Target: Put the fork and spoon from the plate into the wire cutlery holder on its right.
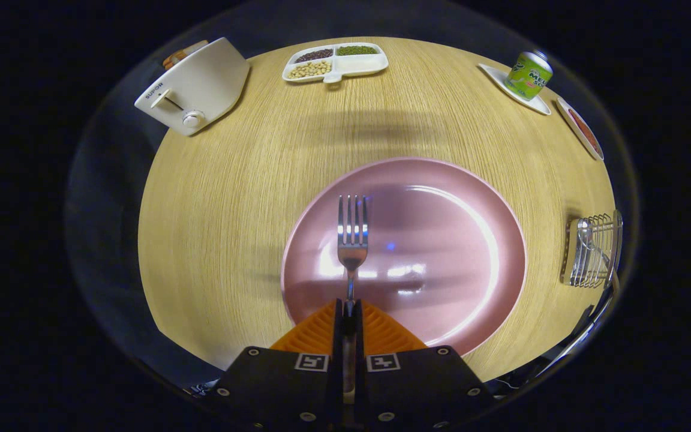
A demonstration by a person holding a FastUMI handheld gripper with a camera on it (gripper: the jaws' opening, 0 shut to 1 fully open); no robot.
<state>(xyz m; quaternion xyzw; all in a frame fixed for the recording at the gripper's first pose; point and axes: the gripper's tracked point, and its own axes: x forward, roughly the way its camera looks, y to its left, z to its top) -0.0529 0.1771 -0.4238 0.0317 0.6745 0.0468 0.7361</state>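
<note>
Taking the round pink plate [441,252] as the landmark and going left to right: well off to its far left a white toaster [197,84] lies on the pale wood-grain surface [225,216], and beyond the plate sits a white divided dish of beans and seeds [335,61]; neither concerns this job, and both are clear of the working area.

Over the plate's left half, the shiny steel fork [352,240] points tines-forward, away from the gripper [349,312]. The jaws are closed tight on the fork's handle, so it juts straight ahead along them; that grip near the handle end seems to leave the tined end free to go into the holder first. Whether the fork is lifted off the plate or resting on it I cannot tell.

Farther right, beyond the plate, a green drink can [528,75] stands on a small white tray [516,90]. Just right of the plate stands the wire cutlery holder [594,251], with what looks like the steel spoon [585,231] already inside. Judging by this, the fork is the remaining item.
</note>
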